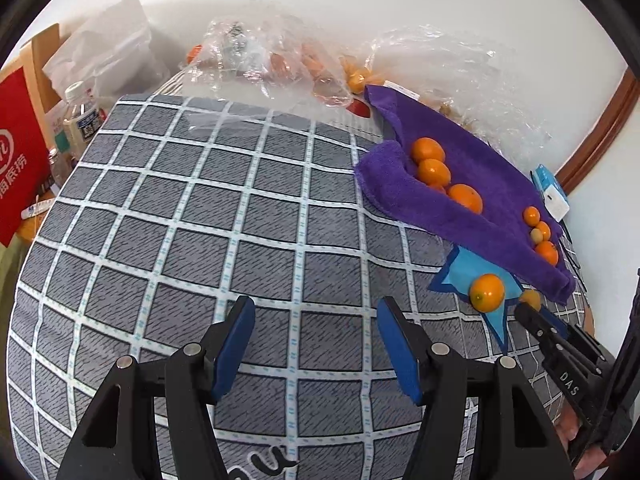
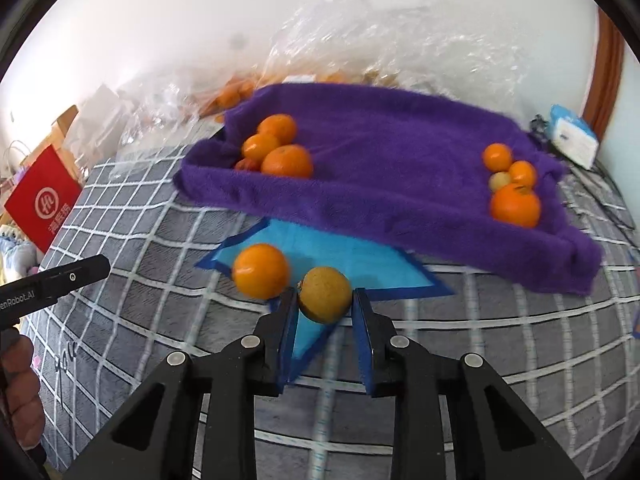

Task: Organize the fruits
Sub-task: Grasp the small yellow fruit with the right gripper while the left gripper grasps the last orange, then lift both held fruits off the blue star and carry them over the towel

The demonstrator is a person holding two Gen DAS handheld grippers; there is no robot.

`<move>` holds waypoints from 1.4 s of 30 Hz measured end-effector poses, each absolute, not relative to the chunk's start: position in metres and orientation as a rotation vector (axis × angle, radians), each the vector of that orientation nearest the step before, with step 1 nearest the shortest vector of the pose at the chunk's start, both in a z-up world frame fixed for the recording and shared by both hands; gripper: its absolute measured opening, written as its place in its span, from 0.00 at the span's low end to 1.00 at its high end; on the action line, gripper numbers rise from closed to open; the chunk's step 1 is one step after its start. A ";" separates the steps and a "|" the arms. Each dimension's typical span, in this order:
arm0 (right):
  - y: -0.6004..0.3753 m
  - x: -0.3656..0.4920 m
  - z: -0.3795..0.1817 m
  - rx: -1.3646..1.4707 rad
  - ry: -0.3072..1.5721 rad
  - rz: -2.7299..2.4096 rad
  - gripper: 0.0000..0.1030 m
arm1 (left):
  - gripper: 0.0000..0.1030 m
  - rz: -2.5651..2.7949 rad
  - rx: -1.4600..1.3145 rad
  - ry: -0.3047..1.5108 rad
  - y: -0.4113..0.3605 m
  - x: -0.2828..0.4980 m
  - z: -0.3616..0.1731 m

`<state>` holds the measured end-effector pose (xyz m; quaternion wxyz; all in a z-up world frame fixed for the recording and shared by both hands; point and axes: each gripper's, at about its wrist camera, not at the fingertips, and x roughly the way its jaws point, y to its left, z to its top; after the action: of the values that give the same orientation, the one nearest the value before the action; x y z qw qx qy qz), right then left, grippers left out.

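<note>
Left gripper (image 1: 316, 332) open over grid-patterned cloth (image 1: 200, 220), oranges (image 1: 434, 170) on purple towel (image 1: 480, 184) near far right edge, one orange (image 1: 487, 292) on blue mat (image 1: 460, 272)

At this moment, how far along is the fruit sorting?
Partly done. On the purple towel, one cluster of oranges sits left and a mixed small-fruit cluster sits right. In hand: the right claw is shut on a dull yellowish fruit. Left: one orange on the blue mat. The left claw is open, idle.

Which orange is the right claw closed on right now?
The dull, brownish orange between the right claw's fingertips, over the blue mat. Its brighter neighbour lies free just left.
</note>
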<state>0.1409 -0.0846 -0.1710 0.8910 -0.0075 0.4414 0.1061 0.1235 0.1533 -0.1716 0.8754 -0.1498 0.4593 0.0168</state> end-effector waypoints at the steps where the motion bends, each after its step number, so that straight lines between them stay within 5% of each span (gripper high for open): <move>1: -0.091 0.141 -0.169 -0.017 0.912 0.202 0.26 | 0.59 0.026 -0.310 0.961 0.150 0.125 -0.172; 29: -0.212 0.120 -0.187 0.027 0.973 -0.042 0.26 | 0.60 -0.166 -0.131 0.992 0.013 0.172 -0.186; 32: -0.215 0.120 -0.188 0.029 0.973 -0.040 0.26 | 0.35 -0.176 -0.129 0.990 0.010 0.172 -0.186; 42: -0.208 0.118 -0.183 0.046 0.954 -0.020 0.26 | 0.33 -0.192 -0.165 0.987 0.019 0.163 -0.175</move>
<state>0.1178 -0.2084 -0.1834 0.8880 0.0223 0.4593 -0.0098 0.1627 0.0194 -0.1749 0.8730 -0.0788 0.4724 -0.0921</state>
